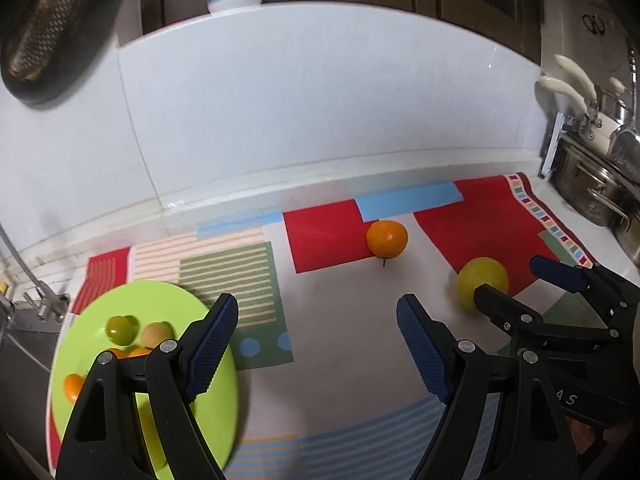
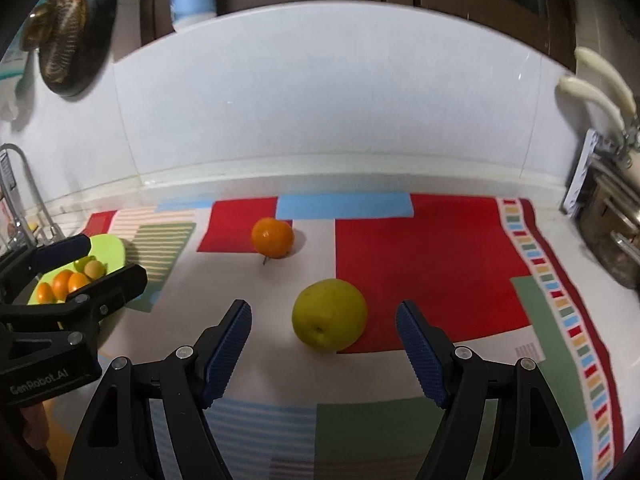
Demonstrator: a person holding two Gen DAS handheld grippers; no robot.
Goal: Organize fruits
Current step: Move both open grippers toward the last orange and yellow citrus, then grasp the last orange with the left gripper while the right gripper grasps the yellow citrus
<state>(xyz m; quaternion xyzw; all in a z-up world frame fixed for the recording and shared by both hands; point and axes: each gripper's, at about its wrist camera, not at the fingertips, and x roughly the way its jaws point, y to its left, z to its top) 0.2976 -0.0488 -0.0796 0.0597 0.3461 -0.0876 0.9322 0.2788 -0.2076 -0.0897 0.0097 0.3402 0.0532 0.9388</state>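
Both the left gripper and right gripper are gaping wide; the round yellow-green fruit is lying between the right one's fingers on the colourful patterned mat.

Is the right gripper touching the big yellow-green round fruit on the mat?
Apart. In the right wrist view the right gripper stands open, and patterned mat shows between each blue pad and the yellow-green round fruit.
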